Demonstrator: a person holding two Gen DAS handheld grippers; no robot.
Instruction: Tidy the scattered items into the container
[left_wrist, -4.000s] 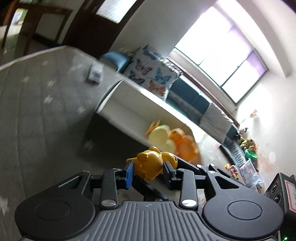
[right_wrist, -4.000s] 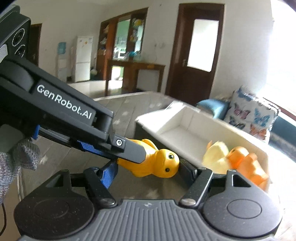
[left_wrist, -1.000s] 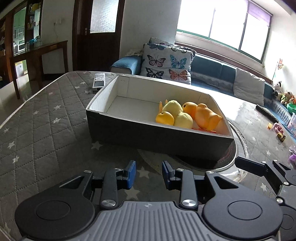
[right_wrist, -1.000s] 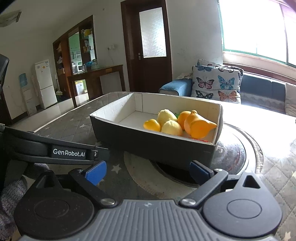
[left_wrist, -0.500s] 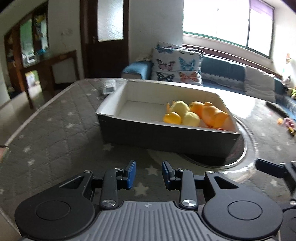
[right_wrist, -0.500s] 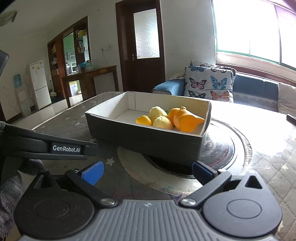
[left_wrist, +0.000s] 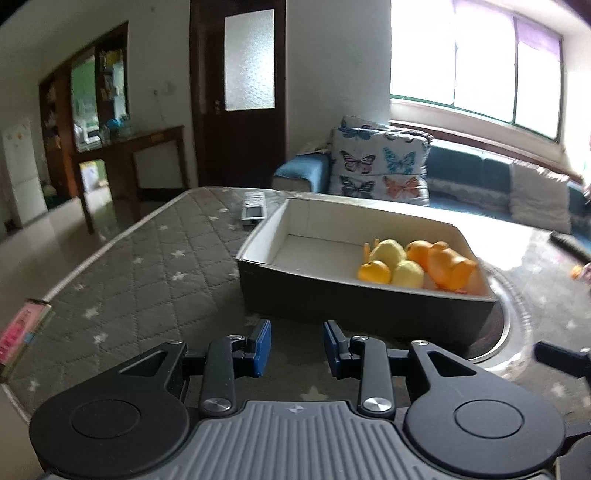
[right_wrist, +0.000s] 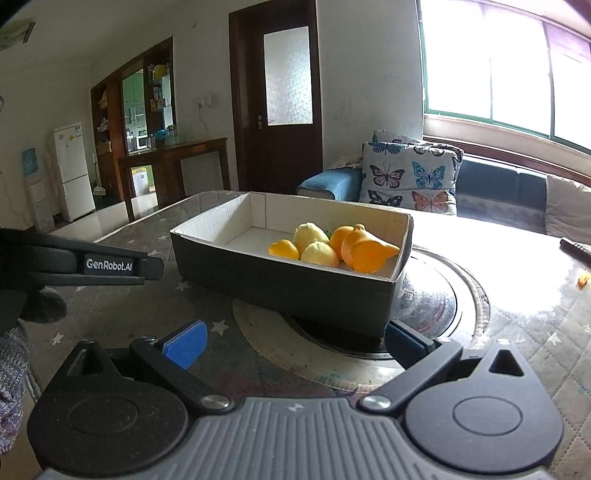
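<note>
Both tools gape empty, left tool (left_wrist: 297, 345) narrowly, whose view alone shows a remote (left_wrist: 253, 207) behind the box (left_wrist: 365, 306).

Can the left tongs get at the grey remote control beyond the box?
Probably yes. The left tongs are empty with a gap between the pads. The grey remote control lies on bare quilted cloth beside the white-lined cardboard box; the path left of the box looks free.

Toys (left_wrist: 413, 264) in box (left_wrist: 332, 299) right end; remote (left_wrist: 253, 208) behind, on table (left_wrist: 147, 280).

quilted cloth tabletop (left_wrist: 155, 280), glossy toys (right_wrist: 365, 251)
</note>
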